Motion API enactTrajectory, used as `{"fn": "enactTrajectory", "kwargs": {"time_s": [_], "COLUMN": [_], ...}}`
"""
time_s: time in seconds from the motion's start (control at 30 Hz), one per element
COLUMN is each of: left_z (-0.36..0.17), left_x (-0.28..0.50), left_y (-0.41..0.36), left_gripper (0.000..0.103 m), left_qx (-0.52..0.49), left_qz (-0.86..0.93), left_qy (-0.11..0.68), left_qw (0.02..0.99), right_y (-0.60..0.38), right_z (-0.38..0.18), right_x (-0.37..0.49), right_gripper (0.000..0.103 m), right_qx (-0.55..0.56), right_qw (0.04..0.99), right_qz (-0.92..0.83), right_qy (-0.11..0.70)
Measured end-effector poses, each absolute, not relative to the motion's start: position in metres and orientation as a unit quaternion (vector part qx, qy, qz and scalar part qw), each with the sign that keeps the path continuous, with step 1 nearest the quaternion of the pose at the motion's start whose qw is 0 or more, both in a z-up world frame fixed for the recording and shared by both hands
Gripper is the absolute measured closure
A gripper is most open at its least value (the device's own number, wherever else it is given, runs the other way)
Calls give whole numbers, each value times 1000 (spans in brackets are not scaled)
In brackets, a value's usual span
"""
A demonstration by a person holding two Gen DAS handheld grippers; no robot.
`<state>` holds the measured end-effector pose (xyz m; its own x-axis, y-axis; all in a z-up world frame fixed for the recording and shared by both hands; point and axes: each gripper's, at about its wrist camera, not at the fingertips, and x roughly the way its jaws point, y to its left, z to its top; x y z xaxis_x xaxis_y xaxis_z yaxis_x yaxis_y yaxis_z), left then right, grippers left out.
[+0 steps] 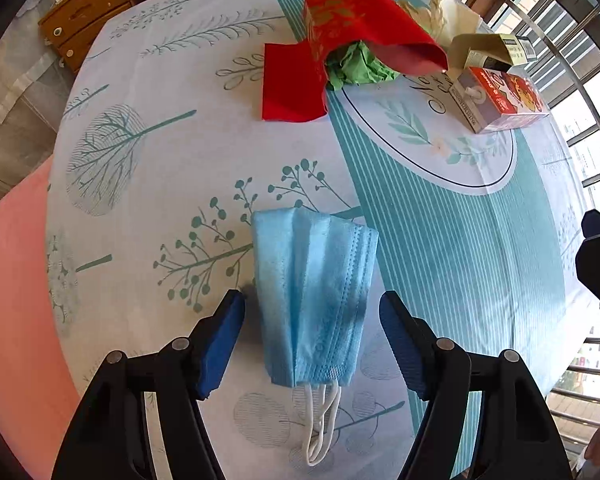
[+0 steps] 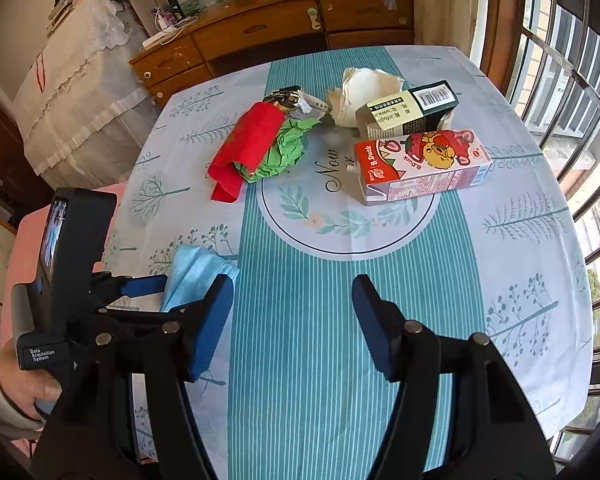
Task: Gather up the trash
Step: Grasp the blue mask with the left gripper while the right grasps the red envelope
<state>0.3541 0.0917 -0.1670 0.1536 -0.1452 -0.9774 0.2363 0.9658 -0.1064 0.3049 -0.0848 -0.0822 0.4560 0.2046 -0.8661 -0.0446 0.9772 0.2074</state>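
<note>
In the left wrist view, the left gripper (image 1: 312,308) has its blue-padded fingers (image 1: 224,332) spread wide on either side of a folded blue face mask (image 1: 314,300), one pad at each flank and neither pressing it. The mask lies flat on the surface (image 1: 160,152), a patterned teal-and-white cloth, at lower centre of the frame, with its white ear loops (image 1: 320,420) trailing toward the bottom edge.

In the right wrist view, the right gripper (image 2: 292,308) is likewise released, its fingers (image 2: 374,320) apart over the striped teal band at lower centre and grasping nothing. The mask (image 2: 196,276) sits at middle left of that frame, just behind the left finger.

Farther up the same frame, a red paper sheet (image 2: 248,144) wraps crumpled green paper (image 2: 284,152) at upper centre. To its right a pink drink carton (image 2: 424,168) lies on its side, touching a dark green and cream box (image 2: 412,110) behind it. A crumpled white tissue (image 2: 360,92) rests beside that box, near the top.
</note>
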Motion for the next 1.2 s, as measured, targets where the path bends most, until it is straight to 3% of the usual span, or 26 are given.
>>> {"fn": "enactTrajectory", "kwargs": {"time_s": [0.1,0.13,0.2,0.23,0.27,0.33,0.83,1.2], "left_z": [-170,-171,-171,-170,-170,-171,-131,-145], "left_x": [358,358,359,360,362,367,441,441], "left_y": [86,85,83,83,85,90,180,205], "left_gripper": [32,37,58,75,86,91,92,92], "left_qx": [55,62,85,90,83,69,-4,-26], "left_qz": [-130,-128,-123,-129,-140,-137,-81,-77], "left_qy": [631,628,616,612,614,617,578,600], "left_qw": [763,765,773,775,773,772,812,796], "right_y": [-79,-77,-71,-68,-64,-56,14,51], "right_z": [-84,-85,-84,-84,-84,-82,-77,-120], "right_x": [312,316,323,327,332,341,427,451], "right_gripper": [44,44,44,44,44,44,44,45], "right_qx": [78,77,77,75,73,69,-8,-127], "right_qw": [849,849,849,849,849,850,867,847], "right_qz": [76,78,82,84,87,92,26,-51], "right_qy": [517,517,517,517,516,514,498,513]}}
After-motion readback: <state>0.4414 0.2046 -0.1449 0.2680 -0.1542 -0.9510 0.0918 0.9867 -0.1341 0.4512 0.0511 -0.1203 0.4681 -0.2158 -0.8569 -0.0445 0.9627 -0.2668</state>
